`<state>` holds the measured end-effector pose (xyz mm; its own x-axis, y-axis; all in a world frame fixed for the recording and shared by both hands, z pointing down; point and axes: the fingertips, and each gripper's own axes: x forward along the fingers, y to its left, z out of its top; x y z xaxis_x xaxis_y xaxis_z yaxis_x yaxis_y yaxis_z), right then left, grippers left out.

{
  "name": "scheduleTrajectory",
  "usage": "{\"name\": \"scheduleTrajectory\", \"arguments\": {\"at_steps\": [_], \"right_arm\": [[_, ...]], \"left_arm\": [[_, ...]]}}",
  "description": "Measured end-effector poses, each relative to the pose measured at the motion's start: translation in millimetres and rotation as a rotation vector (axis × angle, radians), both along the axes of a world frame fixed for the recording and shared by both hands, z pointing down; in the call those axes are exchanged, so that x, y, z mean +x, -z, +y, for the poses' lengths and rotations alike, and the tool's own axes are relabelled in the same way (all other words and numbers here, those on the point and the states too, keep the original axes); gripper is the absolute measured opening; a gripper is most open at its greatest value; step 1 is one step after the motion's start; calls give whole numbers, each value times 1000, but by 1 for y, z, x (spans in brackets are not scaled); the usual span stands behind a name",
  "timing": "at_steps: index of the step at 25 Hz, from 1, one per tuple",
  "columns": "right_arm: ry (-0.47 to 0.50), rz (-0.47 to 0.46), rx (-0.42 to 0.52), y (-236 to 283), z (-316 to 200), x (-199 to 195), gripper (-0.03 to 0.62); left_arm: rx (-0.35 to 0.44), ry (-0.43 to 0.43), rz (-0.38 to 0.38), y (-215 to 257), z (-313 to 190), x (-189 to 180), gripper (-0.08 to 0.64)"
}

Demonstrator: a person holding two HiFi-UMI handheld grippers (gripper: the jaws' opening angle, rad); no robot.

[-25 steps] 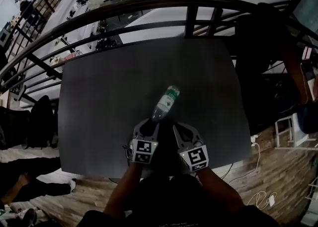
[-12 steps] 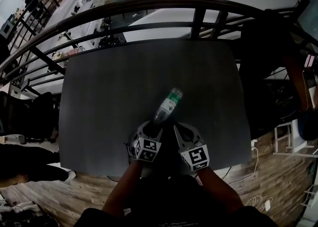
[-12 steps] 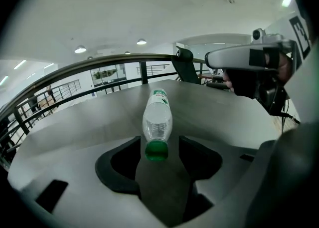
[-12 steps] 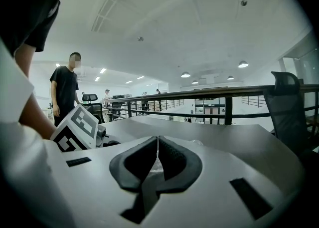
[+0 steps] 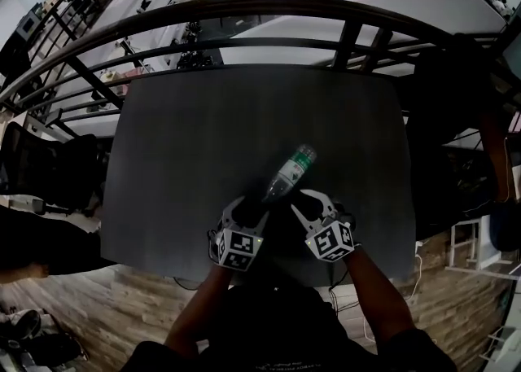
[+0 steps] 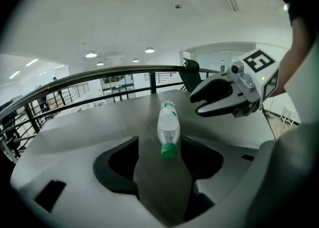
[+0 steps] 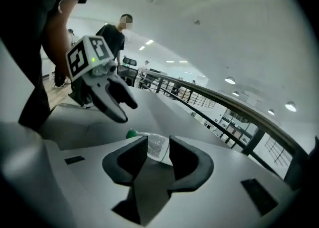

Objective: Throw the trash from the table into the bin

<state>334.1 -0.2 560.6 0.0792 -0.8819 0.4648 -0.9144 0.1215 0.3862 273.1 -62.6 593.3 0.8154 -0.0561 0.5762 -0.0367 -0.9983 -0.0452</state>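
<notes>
While bottle lies mid-frame on desk, left gripper jaws have just been opening, wide, cap between tips untouched; right gripper just opening too, part-apart, bottle beyond.

Clear bottle (green cap) lies sideways on the dark table.

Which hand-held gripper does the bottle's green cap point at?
The left hand-held gripper: the green cap of the bottle lies at the mouth of its jaws. The right hand-held gripper meets the bottle side-on. Both have just been opening, gripping nothing.
</notes>
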Motion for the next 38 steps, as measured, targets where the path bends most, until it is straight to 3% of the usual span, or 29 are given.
{"name": "scheduleTrajectory", "arguments": {"at_steps": [9,16,22,26,33,38], "right_arm": [[350,419,-272,-36,-14,28,235],[634,618,-457,-62,-33,43,286],[808,670,-601,-90,-43,49,314],[871,700,-658,-100,-52,53,319],[925,697,-667,-110,-53,56,318],[926,687,-648,-106,-51,57,318]], "left_arm": [[-4,42,64,28,-8,-7,273],[-49,49,47,21,-3,-17,273],[-44,88,52,22,-5,-30,273],[-29,138,75,35,-9,-39,268],[41,244,123,54,-6,-56,119],[48,271,124,63,2,-62,25]]}}
